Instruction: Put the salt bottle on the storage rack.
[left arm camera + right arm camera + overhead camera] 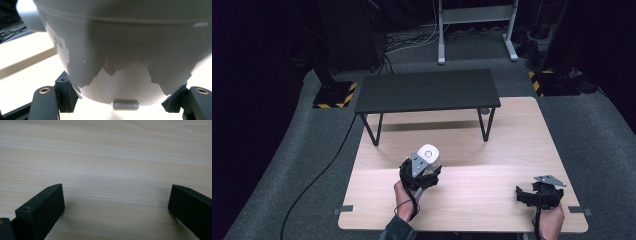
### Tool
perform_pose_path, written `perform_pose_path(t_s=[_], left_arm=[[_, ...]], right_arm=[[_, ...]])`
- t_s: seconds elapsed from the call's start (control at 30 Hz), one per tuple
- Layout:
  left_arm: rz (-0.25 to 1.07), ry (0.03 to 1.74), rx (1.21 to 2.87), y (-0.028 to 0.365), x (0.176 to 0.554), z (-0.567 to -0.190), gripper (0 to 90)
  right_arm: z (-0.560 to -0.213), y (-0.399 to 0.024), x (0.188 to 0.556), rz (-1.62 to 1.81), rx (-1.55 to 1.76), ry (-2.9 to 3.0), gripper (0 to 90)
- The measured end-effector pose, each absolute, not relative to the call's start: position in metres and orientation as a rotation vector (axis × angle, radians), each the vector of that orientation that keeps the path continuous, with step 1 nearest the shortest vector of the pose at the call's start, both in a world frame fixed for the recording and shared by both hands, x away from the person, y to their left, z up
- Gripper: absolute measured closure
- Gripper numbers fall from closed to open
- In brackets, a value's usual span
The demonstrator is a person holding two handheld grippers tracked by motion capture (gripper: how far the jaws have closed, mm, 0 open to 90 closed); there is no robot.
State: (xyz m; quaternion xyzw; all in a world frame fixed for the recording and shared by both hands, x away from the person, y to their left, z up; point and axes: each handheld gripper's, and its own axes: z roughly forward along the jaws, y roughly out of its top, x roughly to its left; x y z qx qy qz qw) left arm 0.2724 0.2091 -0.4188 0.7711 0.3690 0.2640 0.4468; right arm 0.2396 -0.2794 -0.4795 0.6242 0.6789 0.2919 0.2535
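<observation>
White container (429,154), perhaps a jug, sits clamped in the left hand-held gripper (424,172); right hand-held gripper (116,202) gapes apart.

White rounded plastic vessel (429,154) (small side lug, matte), raised just above the wooden table (492,200), in front of the black shelf (427,91).

The high view was soft and low in detail, with the wooden table (492,150) lit evenly from above while the room around it sank into near black; the black shelf (428,91) cast a dim shadow beneath itself. In the left gripper view the white container (125,50) sat too close, blurred, with patchy shadows and blown-out glare below. The right gripper view was evenly lit, its wood grain fairly sharp.
</observation>
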Motion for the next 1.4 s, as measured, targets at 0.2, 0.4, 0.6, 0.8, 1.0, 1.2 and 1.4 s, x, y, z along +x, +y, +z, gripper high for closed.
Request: perform_pose_path(t_s=[0.2,0.4,0.6,0.8,1.0,1.2,1.4], left_arm=[[0.648,0.902,1.913,0.208,0.280,-0.414,30.0],[0.631,0.896,1.902,0.208,0.289,-0.409,30.0],[0.624,0.882,1.899,0.207,0.295,-0.402,30.0],[0.611,0.870,1.903,0.205,0.304,-0.397,30.0],[0.598,0.868,1.910,0.200,0.314,-0.394,30.0],[0.598,0.852,1.923,0.196,0.320,-0.388,30.0],[0.596,0.844,1.927,0.191,0.327,-0.383,30.0]], right_arm=[[-0.480,-0.279,0.240,0.793,1.699,1.843,0.0],[-0.480,-0.279,0.240,0.793,1.699,1.842,0.0],[-0.480,-0.279,0.240,0.793,1.700,1.842,0.0],[-0.480,-0.279,0.240,0.793,1.700,1.842,0.0],[-0.480,-0.279,0.240,0.793,1.699,1.842,0.0],[-0.480,-0.279,0.240,0.793,1.699,1.842,0.0],[-0.479,-0.279,0.240,0.793,1.702,1.841,0.0]])
